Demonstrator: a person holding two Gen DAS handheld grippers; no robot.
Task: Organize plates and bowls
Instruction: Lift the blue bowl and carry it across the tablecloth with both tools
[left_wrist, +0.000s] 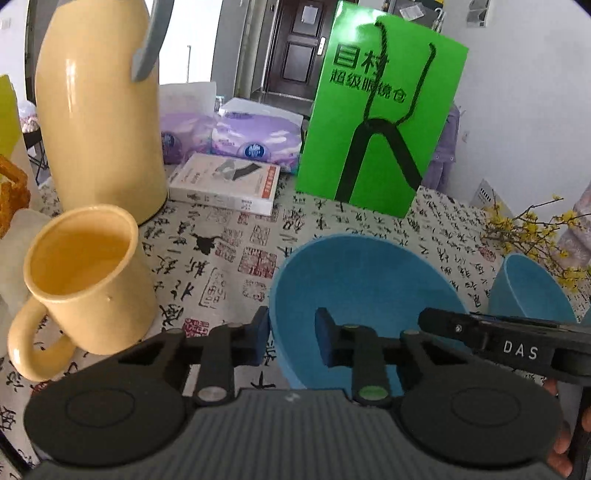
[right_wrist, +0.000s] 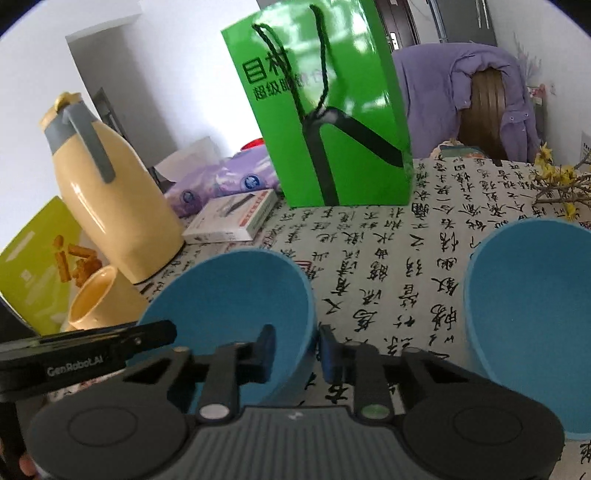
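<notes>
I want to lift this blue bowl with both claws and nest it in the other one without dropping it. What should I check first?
1. Left claw straddles the near bowl's rim, one finger inside and one outside: ok.
2. Right claw straddles the opposite rim of the same bowl: ok.
3. Both claws clamped firmly on the wall: cannot tell.
4. Near bowl empty: ok.
5. Second bowl upright, empty, ready to nest: ok.
6. Path between the bowls, only tablecloth there: ok.
</notes>
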